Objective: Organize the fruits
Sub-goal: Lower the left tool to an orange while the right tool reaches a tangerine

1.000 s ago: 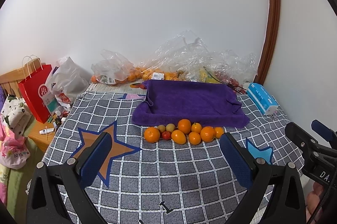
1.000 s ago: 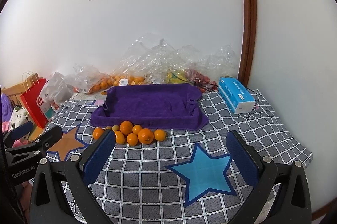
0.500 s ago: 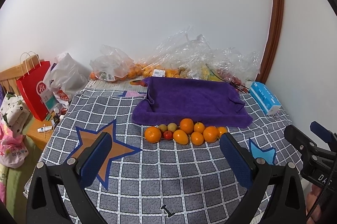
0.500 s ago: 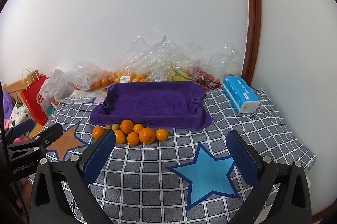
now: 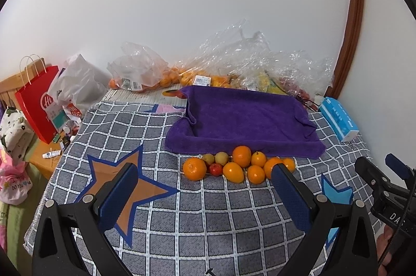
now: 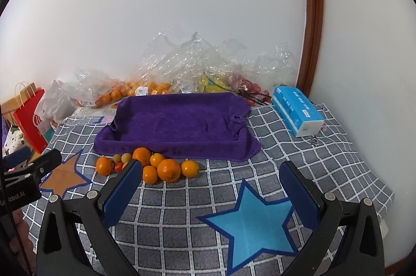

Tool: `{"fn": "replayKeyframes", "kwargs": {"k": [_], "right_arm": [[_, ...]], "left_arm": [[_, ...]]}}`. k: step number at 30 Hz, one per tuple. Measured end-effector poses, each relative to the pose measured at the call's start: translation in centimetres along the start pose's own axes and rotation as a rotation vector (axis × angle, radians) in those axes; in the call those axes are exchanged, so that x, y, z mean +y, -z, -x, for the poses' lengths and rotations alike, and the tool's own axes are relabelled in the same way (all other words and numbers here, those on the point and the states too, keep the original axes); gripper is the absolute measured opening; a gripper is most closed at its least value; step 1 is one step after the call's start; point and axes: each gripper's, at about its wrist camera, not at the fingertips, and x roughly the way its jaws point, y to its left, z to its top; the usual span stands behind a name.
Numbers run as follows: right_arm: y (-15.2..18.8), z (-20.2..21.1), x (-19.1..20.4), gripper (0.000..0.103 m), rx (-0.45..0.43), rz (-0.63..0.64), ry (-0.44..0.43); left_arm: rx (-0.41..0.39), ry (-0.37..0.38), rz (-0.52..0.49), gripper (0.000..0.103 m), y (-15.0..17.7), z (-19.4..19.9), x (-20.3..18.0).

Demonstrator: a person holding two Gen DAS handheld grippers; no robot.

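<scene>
Left wrist view: we held the left gripper (image 5: 205, 187) released, jaws wide apart and empty, low over the checked cloth (image 5: 182, 218).
Fruit: the pile (image 5: 238, 166) lay on the cloth just in front of the purple towel tray (image 5: 241, 120), touching its front edge in places; oranges (image 5: 194, 169), two small yellow-green fruits (image 5: 221, 158) and one small red fruit (image 5: 216, 169).
Tray: we saw nothing in it.
Right wrist view: we held the right gripper (image 6: 210, 187) released too, jaws spread and empty, above the blue star (image 6: 252, 218).
Fruit from here: the same pile (image 6: 153, 166) sat ahead and left of centre, its nearest orange (image 6: 168, 170) beside a smaller one (image 6: 190, 168).
Background: bagged fruit (image 6: 135, 91) lay against the wall, a tissue box (image 6: 296, 112) to the right.
Handling: we judged the oranges round, firm and light but ready to roll; we would take each across its middle. The small red fruit looked soft, so we would close gently.
</scene>
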Motion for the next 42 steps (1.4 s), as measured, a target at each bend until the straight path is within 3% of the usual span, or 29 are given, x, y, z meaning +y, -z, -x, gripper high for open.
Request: {"fn": "replayKeyframes", "kwargs": {"k": [9, 16, 21, 36, 42], "right_arm": [[0.2, -3.0, 0.6, 0.103, 0.014, 0.027, -0.028], [0.6, -6.3, 1.4, 0.103, 0.097, 0.037, -0.059], [0.9, -7.5, 1.1, 0.103, 0.089, 0.020, -0.073], [0.3, -11.7, 0.2, 0.095, 0.139, 0.019, -0.043], [0.5, -13.5, -0.3, 0.091, 0.184, 0.011, -0.087]], "left_arm": [[0.036, -0.009, 0.010, 0.103, -0.6, -2.8, 0.7], [0.063, -0.018, 0.022, 0.102, -0.9, -4.6, 1.3], [0.084, -0.025, 0.021, 0.101, -1.0, -6.0, 1.6], [0.141, -0.036, 0.028, 0.097, -1.2, -9.9, 2.7], [0.172, -0.018, 0.029, 0.097, -1.0, -11.4, 3.4]]}}
